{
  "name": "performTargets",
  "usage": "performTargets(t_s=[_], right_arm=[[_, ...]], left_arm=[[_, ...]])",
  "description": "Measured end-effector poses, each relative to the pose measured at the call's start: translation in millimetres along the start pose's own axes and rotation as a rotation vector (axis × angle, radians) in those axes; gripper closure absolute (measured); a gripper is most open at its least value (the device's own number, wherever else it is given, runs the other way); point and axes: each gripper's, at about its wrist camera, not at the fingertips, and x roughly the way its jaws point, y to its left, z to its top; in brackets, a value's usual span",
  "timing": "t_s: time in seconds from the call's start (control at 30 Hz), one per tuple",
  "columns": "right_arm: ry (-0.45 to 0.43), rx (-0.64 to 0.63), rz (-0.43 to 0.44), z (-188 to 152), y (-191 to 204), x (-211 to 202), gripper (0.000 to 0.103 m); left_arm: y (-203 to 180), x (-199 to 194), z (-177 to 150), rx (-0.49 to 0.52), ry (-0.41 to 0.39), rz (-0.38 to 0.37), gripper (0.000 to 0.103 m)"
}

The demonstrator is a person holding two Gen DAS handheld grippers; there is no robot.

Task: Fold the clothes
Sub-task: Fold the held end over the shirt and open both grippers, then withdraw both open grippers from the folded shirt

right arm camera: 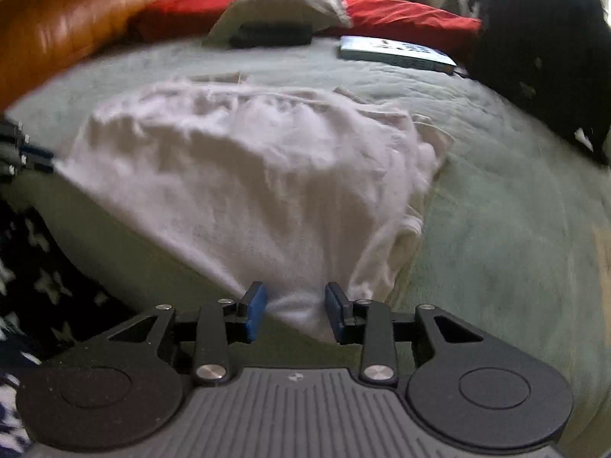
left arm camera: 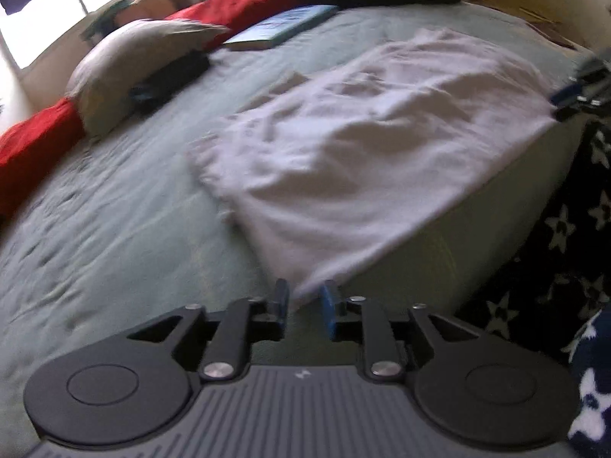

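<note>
A white garment (left arm camera: 366, 133) lies spread out and wrinkled on the green bedspread (left arm camera: 114, 210), reaching the bed's near edge. My left gripper (left arm camera: 304, 291) is open by a narrow gap, and one near corner of the garment sits right at its blue fingertips. In the left wrist view the right gripper (left arm camera: 580, 91) appears at the far right, by the garment's other near corner. My right gripper (right arm camera: 294, 294) is open wider, and the garment's (right arm camera: 248, 175) hem lies between its blue pads (right arm camera: 255, 305). The left gripper (right arm camera: 30, 158) shows at that view's left edge.
A grey pillow (left arm camera: 130, 61), red bedding (left arm camera: 34, 141), a flat black item (left arm camera: 168, 78) and a blue book (left arm camera: 282, 24) lie along the far side of the bed. A dark bulky mass (right arm camera: 542, 49) sits at the right. Star-patterned dark fabric (left arm camera: 565, 252) hangs beside the bed edge.
</note>
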Motion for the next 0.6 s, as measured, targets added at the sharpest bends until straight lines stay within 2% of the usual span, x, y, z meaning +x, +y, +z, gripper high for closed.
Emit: performTargets(t_s=[0.07, 0.1, 0.2, 0.23, 0.33, 0.47, 0.53, 0.6], right_arm=[[-0.038, 0.03, -0.012, 6, -2, -11, 0.049], [-0.067, 0.035, -0.018, 13, -2, -15, 0.044], [-0.143, 0.035, -0.021, 36, 10, -18, 0.04], [-0.16, 0.031, -0.023, 44, 19, -15, 0.039], [-0.189, 0.066, 0.0, 62, 25, 8, 0.038], [-0.179, 0.137, -0.013, 65, 22, 39, 0.038], [-0.166, 0.153, -0.044, 50, 15, 47, 0.037], [-0.189, 0.149, -0.052, 34, 12, 41, 0.037]], left_arm=[[11, -9, 11, -0.034, -0.047, 0.005, 0.053], [16, -11, 20, -0.062, -0.073, -0.013, 0.052], [28, -3, 49, -0.13, -0.14, -0.083, 0.045], [28, 3, 58, -0.138, -0.154, -0.096, 0.042], [26, 31, 83, -0.157, -0.172, -0.129, 0.041], [37, 61, 66, -0.263, -0.139, -0.16, 0.041], [43, 76, 55, -0.318, -0.121, -0.175, 0.038], [48, 85, 45, -0.357, -0.112, -0.191, 0.038]])
